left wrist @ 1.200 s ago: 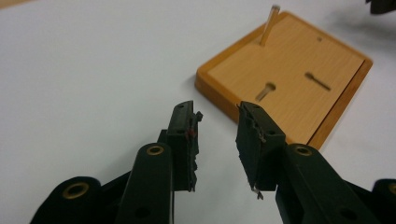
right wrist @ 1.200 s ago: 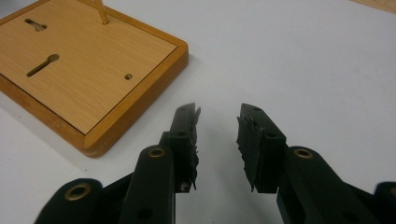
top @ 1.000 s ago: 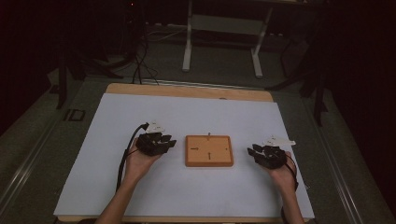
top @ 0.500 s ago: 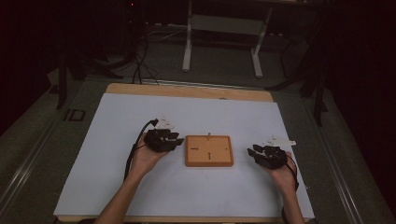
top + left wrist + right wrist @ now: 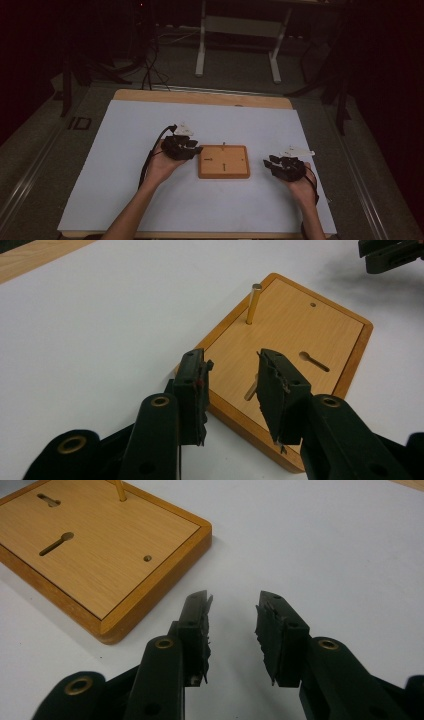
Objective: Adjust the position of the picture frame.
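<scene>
A square wooden board (image 5: 223, 161) lies in the middle of the white table. One brass peg (image 5: 253, 302) stands upright near its far edge. A second brass peg (image 5: 250, 390) lies on the board, partly hidden behind one jaw. The board also has a keyhole slot (image 5: 314, 361) and a small hole (image 5: 313, 304). My left gripper (image 5: 232, 360) hovers over the board's left edge (image 5: 187, 147), open, its pads touching nothing. My right gripper (image 5: 233, 600) stays over bare table to the right of the board (image 5: 277, 165), open and empty. Its view shows the board's corner (image 5: 150, 610) and two slots (image 5: 56, 543).
The white mat (image 5: 150, 125) covers a wooden table whose bare strip (image 5: 200, 97) runs along the far edge. A metal stand (image 5: 237, 45) and cables (image 5: 150, 65) sit on the dark floor beyond. There is free room all around the board.
My left hand has moved right, bringing its gripper from beside the board to over its left edge. The right hand has stayed put.
</scene>
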A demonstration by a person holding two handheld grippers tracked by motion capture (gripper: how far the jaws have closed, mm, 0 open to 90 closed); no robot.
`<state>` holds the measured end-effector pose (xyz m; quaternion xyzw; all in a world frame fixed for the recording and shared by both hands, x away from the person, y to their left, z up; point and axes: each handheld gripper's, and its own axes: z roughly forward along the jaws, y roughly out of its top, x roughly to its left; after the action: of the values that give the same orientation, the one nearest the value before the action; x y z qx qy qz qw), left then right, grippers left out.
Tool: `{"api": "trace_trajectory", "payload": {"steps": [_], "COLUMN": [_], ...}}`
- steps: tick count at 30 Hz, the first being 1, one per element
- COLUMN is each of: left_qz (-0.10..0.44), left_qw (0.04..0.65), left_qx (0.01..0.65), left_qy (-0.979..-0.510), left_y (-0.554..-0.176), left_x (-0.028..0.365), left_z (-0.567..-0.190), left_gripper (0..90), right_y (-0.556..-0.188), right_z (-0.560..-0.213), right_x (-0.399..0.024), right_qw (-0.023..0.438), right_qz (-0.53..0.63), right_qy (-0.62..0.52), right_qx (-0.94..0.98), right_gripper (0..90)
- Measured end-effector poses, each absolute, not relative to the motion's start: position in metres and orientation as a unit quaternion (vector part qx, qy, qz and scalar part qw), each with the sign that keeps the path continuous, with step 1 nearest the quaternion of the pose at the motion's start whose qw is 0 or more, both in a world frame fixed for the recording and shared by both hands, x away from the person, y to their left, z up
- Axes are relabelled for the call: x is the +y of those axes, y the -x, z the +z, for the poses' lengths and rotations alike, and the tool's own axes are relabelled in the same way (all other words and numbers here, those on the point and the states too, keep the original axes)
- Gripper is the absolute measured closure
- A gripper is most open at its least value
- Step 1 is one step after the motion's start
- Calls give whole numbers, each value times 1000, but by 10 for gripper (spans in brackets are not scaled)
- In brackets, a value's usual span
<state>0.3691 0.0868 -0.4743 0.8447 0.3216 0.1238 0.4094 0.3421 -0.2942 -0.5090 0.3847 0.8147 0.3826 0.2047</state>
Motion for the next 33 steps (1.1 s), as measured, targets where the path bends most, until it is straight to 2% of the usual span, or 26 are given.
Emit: {"api": "trace_trajectory", "payload": {"steps": [33], "left_qz": [120], "left_qw": [387], "left_qx": [300], "left_qy": [-864], "left_y": [-391], "left_x": [49], "left_z": [-478], "left_gripper": [627], "right_y": [-341], "right_z": [-509], "right_x": [-292], "right_qw": [200], "right_qz": [382], "right_qy": [-378], "right_qx": [819], "right_gripper": [645]}}
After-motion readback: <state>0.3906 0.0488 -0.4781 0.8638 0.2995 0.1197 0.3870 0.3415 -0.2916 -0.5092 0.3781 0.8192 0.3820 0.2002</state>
